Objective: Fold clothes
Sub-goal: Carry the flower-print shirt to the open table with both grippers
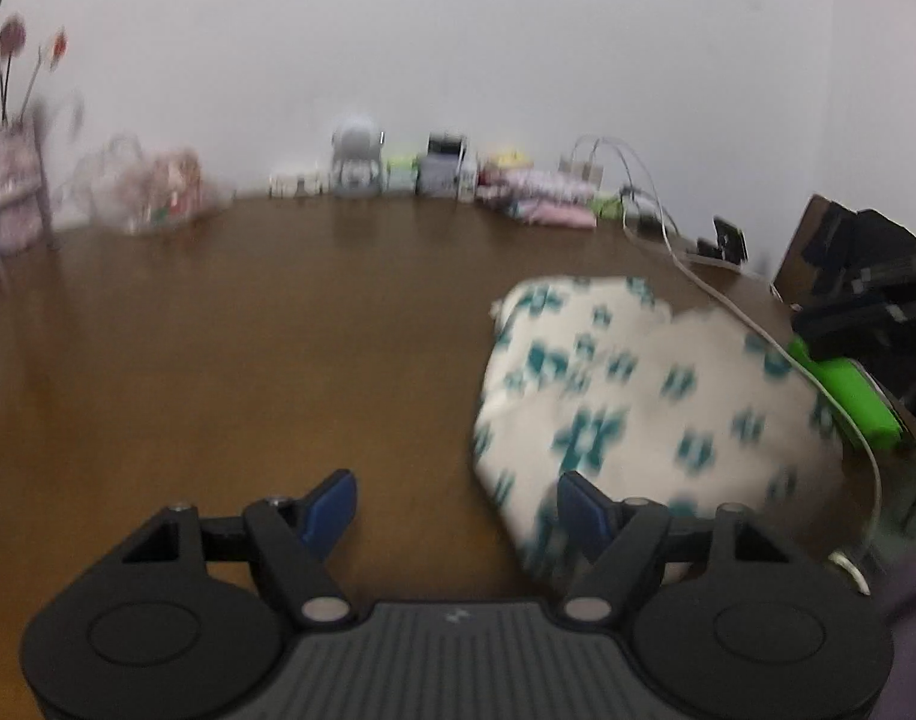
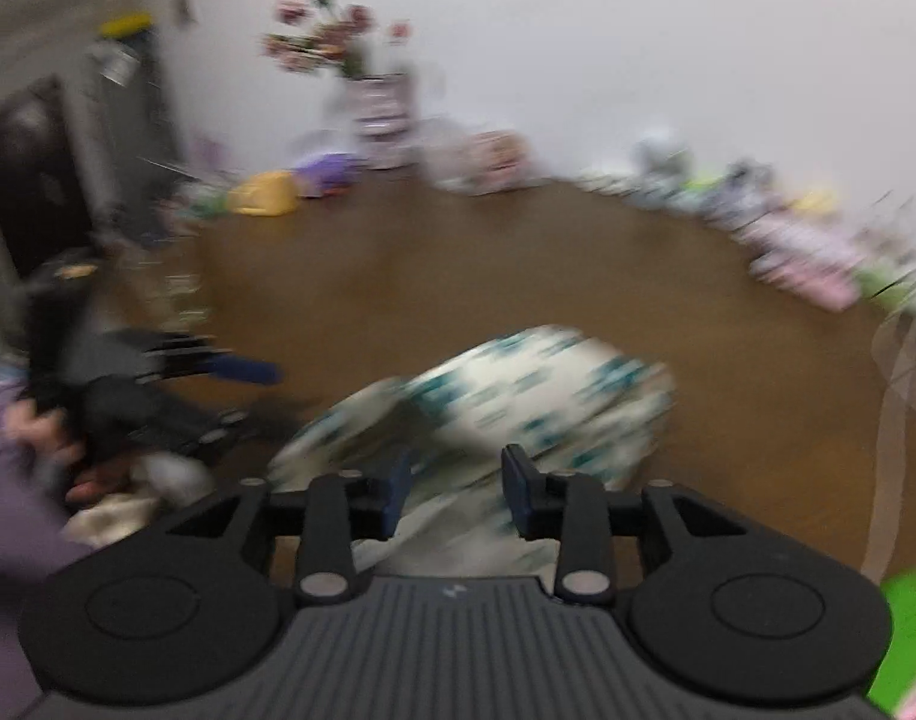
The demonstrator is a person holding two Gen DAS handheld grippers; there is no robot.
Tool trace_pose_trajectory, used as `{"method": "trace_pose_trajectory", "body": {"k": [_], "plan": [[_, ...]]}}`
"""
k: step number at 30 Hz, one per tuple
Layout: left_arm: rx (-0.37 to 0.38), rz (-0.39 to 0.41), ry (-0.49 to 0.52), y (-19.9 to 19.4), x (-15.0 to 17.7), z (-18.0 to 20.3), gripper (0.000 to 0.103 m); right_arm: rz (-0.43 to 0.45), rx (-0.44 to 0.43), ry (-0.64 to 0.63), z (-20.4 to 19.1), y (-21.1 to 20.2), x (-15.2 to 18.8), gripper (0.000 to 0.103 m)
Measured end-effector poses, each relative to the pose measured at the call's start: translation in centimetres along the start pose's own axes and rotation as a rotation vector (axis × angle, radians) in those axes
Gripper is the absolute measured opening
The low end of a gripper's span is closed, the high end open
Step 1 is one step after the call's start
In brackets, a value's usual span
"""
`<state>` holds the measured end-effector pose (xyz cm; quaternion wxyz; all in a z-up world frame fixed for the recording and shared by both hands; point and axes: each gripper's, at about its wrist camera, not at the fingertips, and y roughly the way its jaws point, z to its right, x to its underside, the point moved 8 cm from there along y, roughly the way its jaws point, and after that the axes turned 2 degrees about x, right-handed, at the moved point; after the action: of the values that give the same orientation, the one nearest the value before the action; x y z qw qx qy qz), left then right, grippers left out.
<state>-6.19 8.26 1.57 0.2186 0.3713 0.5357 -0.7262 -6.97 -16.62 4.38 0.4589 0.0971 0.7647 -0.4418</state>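
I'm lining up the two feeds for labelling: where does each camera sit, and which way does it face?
Left wrist: on the left gripper, facing across the table to the wall; open jaws, garment at right.
Right wrist: on the right gripper, over the same garment; jaws apart, the left gripper and a hand at left.
Shared: garment, table, wall clutter.

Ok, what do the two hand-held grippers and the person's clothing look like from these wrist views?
Both match: the left hand-held gripper and the right hand-held gripper each have a ribbed grey body with a small pale logo, black linkage arms with silver pivot pins, round black side discs and blue finger pads. A lilac sleeve shows in the right wrist view.
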Motion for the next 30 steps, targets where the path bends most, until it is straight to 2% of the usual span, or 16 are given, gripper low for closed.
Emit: {"method": "trace_pose_trajectory", "body": {"k": [1, 3, 4, 5, 6, 7, 8, 12, 15, 17, 18, 24, 26, 27, 29, 30], "plan": [[0.024, 0.005, -0.018, -0.3, 0.2, -0.2, 0.073, -0.005, -0.047, -0.004, -0.5, 0.3, 0.7, 0.056], [0.07, 0.006, -0.027, -0.2, 0.3, -0.1, 0.073, -0.021, -0.065, -0.048, -1.5, 0.9, 1.5, 0.071], [0.098, 0.002, -0.012, -0.1, 0.4, 0.4, 0.073, -0.031, -0.069, -0.086, -2.0, 1.4, 1.9, 0.077], [0.121, -0.003, 0.008, 0.0, 0.5, 0.9, 0.073, -0.043, -0.068, -0.122, -2.2, 2.1, 2.2, 0.076], [0.128, -0.001, 0.032, 0.2, 0.8, 1.4, 0.073, -0.055, -0.06, -0.152, -2.4, 3.0, 2.4, 0.068], [0.132, 0.004, 0.056, 0.4, 1.0, 1.9, 0.073, -0.053, -0.055, -0.111, -1.9, 3.7, 2.1, 0.023], [0.137, 0.008, 0.081, 0.6, 1.3, 2.4, 0.074, -0.039, -0.051, -0.004, -0.9, 4.4, 1.2, 0.007], [0.062, 0.031, 0.092, 1.5, 0.2, 3.9, 0.076, 0.052, -0.034, 0.468, 4.5, 6.1, -2.4, 0.008], [-0.026, 0.033, 0.091, 3.4, -1.1, 5.3, 0.077, 0.114, -0.035, 0.804, 9.4, 6.8, -2.9, 0.008], [-0.112, 0.043, 0.127, 4.7, -2.2, 6.7, 0.077, 0.118, -0.001, 0.864, 10.3, 6.9, -2.5, 0.009], [-0.128, 0.063, 0.142, 5.0, -2.8, 7.5, 0.076, 0.111, 0.006, 0.861, 10.1, 7.0, -2.2, 0.009], [0.064, 0.149, 0.159, 2.5, -4.9, 10.3, 0.076, 0.124, 0.026, 0.83, 9.3, 6.0, -1.8, 0.01], [0.061, 0.134, 0.159, 3.0, -4.9, 10.9, 0.076, 0.122, 0.005, 0.854, 9.1, 6.1, -1.6, 0.01], [0.041, 0.109, 0.168, 3.8, -4.8, 11.3, 0.073, 0.12, -0.001, 0.852, 8.9, 6.4, -1.6, 0.01], [-0.065, 0.038, 0.207, 6.1, -4.0, 11.3, 0.028, 0.128, 0.007, 0.841, 8.9, 6.4, -1.4, 0.01], [-0.127, 0.004, 0.227, 7.0, -3.6, 10.9, 0.019, 0.133, 0.015, 0.835, 8.9, 6.3, -1.3, 0.01]]}}
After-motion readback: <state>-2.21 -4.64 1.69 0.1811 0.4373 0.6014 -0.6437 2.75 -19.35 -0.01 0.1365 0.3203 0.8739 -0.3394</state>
